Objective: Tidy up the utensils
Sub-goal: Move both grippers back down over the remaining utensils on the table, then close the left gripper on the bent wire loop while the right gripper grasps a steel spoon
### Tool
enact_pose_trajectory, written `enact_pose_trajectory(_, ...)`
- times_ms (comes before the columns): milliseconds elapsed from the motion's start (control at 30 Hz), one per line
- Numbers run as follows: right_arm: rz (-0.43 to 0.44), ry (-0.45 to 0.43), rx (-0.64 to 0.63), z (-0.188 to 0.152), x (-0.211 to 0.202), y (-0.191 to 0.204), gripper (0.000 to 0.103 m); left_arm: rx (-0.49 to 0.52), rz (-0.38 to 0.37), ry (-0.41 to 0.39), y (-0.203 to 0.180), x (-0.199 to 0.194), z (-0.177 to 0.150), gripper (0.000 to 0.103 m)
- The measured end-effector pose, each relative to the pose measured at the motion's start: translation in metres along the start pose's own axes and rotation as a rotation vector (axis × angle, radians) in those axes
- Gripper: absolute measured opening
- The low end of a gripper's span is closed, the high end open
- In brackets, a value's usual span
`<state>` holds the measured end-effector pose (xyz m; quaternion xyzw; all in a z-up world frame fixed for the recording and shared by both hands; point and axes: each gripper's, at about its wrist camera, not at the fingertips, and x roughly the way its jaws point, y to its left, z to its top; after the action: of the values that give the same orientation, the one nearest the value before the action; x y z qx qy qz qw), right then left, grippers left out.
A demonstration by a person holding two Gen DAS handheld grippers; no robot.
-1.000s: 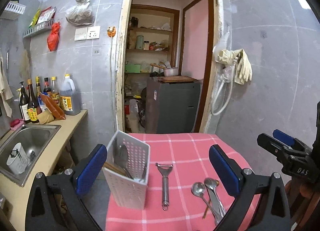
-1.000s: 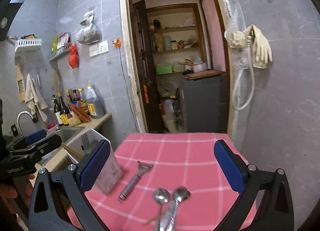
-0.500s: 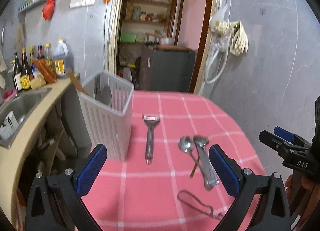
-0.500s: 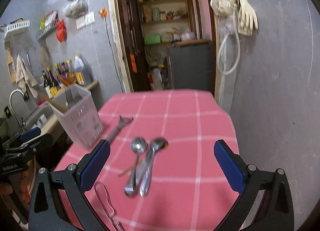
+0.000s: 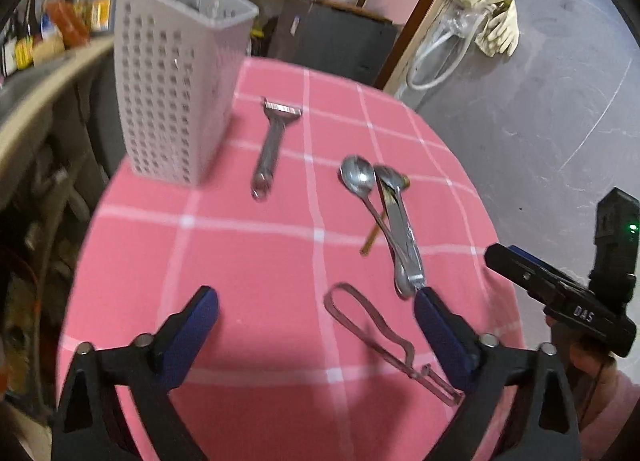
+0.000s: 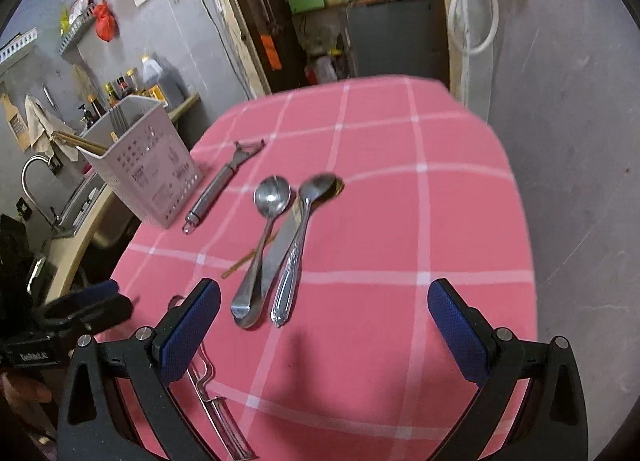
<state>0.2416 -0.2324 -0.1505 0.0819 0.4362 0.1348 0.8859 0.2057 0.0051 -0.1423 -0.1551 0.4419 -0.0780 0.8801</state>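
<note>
Both cameras have tipped downward and come closer to the table [image 5: 248,261] since a second ago, so the doorway has slid to the top edge and the pink checked cloth now fills each view. Left tongs [image 5: 316,301] hang above the near part of the table with their blue pads spread wide and nothing between them. Right tongs [image 6: 324,301] are likewise wide open and empty, hovering over the near end of the spoons.

A white perforated basket [image 5: 172,73] stands upright at the far left corner of the cloth; chopsticks [image 6: 80,141] and dark cutlery handles stick out of its top. Just to its right lies a steel peeler [image 5: 272,149], blade end away from the cameras, apart from the basket.

Near the middle lie two spoons [image 6: 276,229], bowls pointing away, with a flat knife [image 6: 280,249] between them; the three touch and overlap along their handles. A thin brass-coloured stick [image 6: 248,257] runs crosswise underneath them.

A wire-framed peeler [image 5: 380,337] lies at the near edge, close by the right pad of the left tongs. In the right wrist view it is partly hidden behind the left pad.
</note>
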Motion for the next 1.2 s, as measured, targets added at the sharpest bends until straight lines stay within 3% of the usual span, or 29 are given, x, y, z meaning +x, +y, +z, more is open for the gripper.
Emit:
enact_pose_trajectory(100,0.033,0.035,0.001,-0.001,0.012,0.000,0.101,-0.021,-0.038,0.046,0.002,0.012,-0.005,0.077)
enact_pose_trajectory(233,0.071,0.079,-0.007,0.001,0.026,0.003,0.084,-0.059,-0.072,0.092,0.004,0.025,-0.005,0.056)
enact_pose_trajectory(467,0.131,0.139,-0.011,0.004,0.050,0.014,0.056,-0.147,-0.125,0.125,0.012,0.039,-0.003,0.034)
enact_pose_trajectory(600,0.173,0.151,-0.023,0.006,0.058,0.024,0.046,-0.192,-0.146,0.151,0.015,0.047,-0.001,0.026)
enact_pose_trajectory(733,0.202,0.179,-0.036,0.007,0.066,0.031,0.037,-0.199,-0.130,0.177,0.016,0.053,0.001,0.010)
enact_pose_trajectory(933,0.221,0.219,-0.042,0.003,0.074,0.043,0.035,-0.172,-0.095,0.180,0.015,0.054,0.011,0.007)
enact_pose_trajectory(1200,0.186,0.278,-0.053,-0.009,0.079,0.054,0.013,-0.129,-0.031,0.177,0.032,0.051,0.033,0.005)
